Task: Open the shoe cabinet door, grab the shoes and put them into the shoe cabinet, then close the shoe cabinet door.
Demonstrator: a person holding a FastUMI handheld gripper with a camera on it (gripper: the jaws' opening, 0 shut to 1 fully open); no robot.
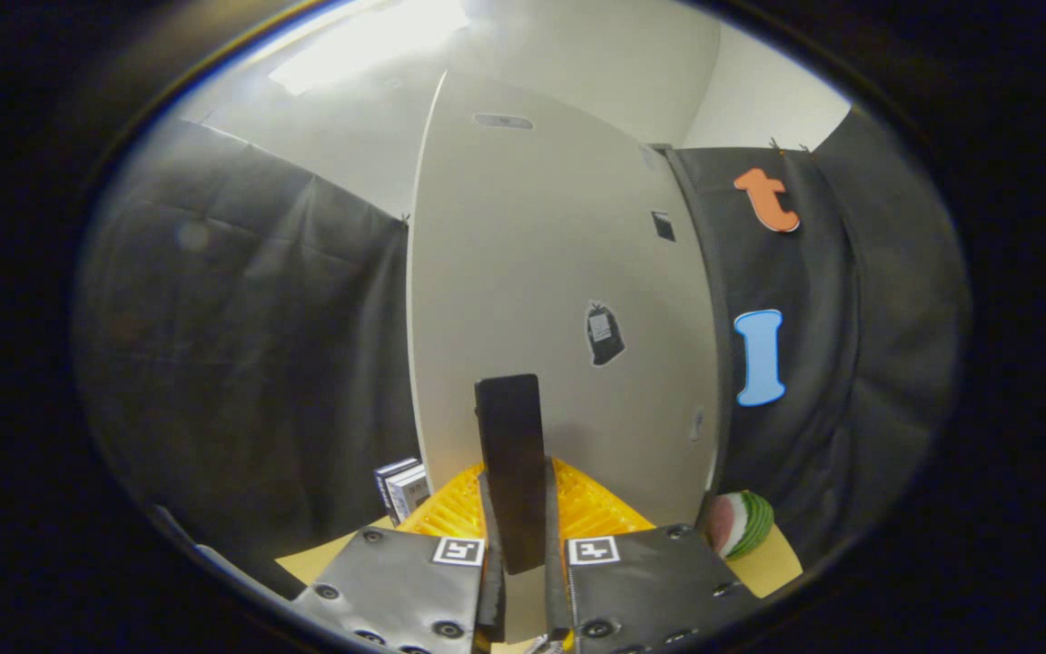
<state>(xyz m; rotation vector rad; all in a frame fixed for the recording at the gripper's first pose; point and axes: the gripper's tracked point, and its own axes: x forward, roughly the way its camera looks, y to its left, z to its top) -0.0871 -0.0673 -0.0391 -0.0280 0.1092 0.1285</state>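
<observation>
Small boxes (401, 489) sit left of the fingers. The gripper (523, 572) is clamped narrow on the dark door handle (510, 454), both fingers pressing it, the pale cabinet door (559, 272) just beyond. A watermelon slice (739, 523) lies right.

Claw (523, 581) fingers close together, both pressed on dark flat handle (511, 468) standing upright between them. Handle belongs to pale shoe cabinet door (559, 272), which rises just ahead of fingers. Small dark sticker (604, 333) on door, above and to side of handle. Yellow ribbed rack (591, 509) on tan table (768, 568) at door's foot. Small boxes (402, 488) near one table edge; watermelon-slice toy (739, 524) near opposite edge, well apart
</observation>
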